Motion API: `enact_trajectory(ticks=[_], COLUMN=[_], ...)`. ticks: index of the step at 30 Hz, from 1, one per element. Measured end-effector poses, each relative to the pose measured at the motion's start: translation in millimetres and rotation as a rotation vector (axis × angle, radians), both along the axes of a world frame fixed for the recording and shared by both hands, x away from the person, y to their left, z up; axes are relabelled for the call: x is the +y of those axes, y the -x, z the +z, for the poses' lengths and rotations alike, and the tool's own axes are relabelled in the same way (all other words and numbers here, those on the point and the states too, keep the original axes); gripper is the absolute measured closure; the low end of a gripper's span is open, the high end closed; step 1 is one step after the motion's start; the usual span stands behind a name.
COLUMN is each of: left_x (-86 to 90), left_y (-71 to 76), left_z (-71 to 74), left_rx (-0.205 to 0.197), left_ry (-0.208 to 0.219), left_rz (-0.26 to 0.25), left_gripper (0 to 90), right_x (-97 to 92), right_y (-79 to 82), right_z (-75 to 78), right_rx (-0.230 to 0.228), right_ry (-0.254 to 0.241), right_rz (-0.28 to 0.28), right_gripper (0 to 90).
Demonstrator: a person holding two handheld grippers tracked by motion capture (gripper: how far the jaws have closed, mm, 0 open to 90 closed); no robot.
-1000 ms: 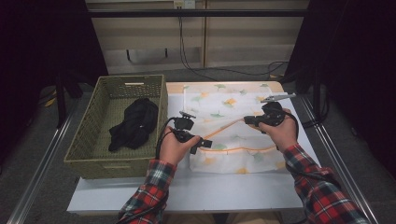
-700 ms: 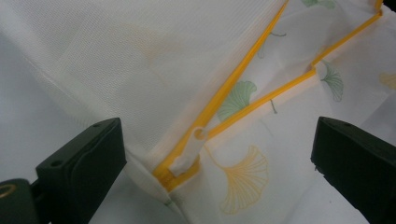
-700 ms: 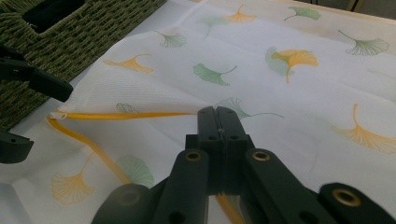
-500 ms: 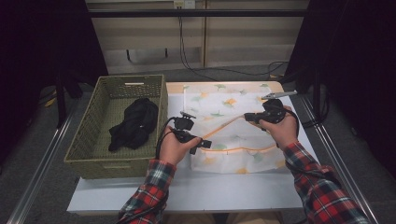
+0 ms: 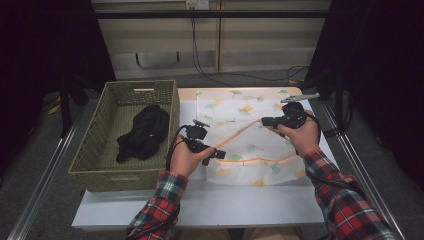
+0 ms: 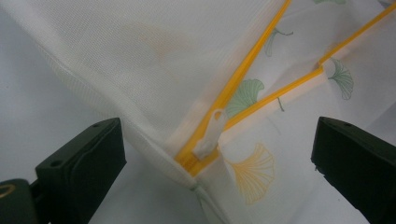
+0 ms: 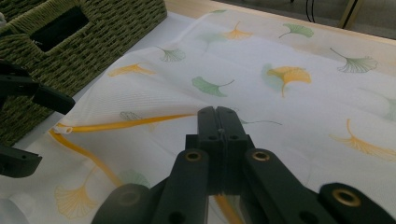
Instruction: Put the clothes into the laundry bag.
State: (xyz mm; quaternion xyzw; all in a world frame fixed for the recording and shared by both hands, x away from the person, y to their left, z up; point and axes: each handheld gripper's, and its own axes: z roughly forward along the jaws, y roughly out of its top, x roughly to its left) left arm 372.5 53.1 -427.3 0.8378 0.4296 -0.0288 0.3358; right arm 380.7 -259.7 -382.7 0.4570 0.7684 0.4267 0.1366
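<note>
A white mesh bag printed with ginkgo leaves lies on the table, its yellow zipper partly undone. My right gripper is shut on the upper zipper edge of the bag and holds that flap raised; in the right gripper view its jaws meet with fabric pinched between them. My left gripper is open at the bag's near left corner. In the left gripper view its jaws stand wide on either side of the white zipper pull, without touching it.
A woven basket stands at the left of the white table, holding a black garment. Its corner is close to the bag. Cables trail on the floor behind the table.
My right hand has drifted slightly away from me with the bag's edge in its jaws. The left hand has stayed where it was.
</note>
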Motion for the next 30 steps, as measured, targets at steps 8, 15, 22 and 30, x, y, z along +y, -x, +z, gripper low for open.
enact_trajectory(ticks=[8, 15, 22, 30], left_x=[1.6, 2.0, 2.7, 3.8], left_y=[0.4, -0.1, -0.6, -0.6], left_z=[2.9, 2.4, 1.8, 2.0], left_rx=[-0.008, -0.007, -0.004, -0.004], left_ry=[0.005, -0.01, -0.015, -0.019], left_rz=[0.014, -0.008, -0.008, -0.006], left_gripper=[2.5, 2.4, 2.5, 2.1], right_x=[-0.6, 1.4, 1.0, -1.6], right_y=[-2.5, -4.1, -5.3, -6.4], right_z=[7.2, 10.3, 14.5, 18.9], right_rx=[-0.007, -0.021, -0.025, -0.028], right_ry=[-0.013, -0.019, -0.022, -0.042], right_rz=[-0.006, -0.001, 0.003, 0.007], right_gripper=[90.0, 90.0, 90.0, 90.0])
